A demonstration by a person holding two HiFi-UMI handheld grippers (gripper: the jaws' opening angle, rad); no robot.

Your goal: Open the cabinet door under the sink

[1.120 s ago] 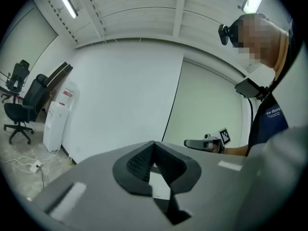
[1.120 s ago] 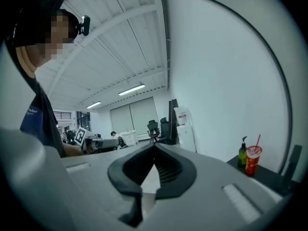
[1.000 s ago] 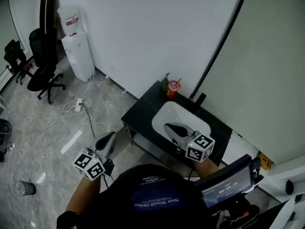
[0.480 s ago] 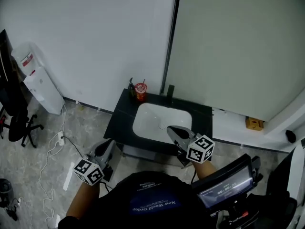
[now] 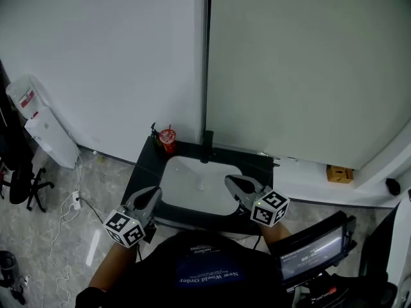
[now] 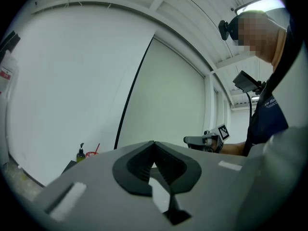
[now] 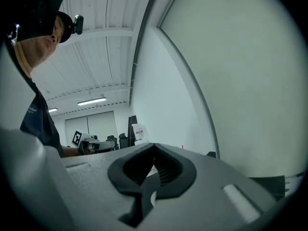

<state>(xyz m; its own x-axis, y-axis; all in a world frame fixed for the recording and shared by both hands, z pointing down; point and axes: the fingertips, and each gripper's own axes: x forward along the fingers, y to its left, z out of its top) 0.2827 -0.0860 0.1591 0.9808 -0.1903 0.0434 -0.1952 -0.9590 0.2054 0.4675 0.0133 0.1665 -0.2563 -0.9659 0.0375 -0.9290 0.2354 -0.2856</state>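
Facing black-topped sink cabinet point(image 5: 146, 171), white basin point(image 5: 192, 188), its front hidden from above

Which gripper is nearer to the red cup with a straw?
Left. The left gripper is in front of the red cup; the right gripper, farther right, by the white sink.

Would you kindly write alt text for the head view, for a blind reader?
Seen from above, a person holds the left gripper and right gripper, both shut, before a black counter with a white sink. A red cup stands at its back left corner.
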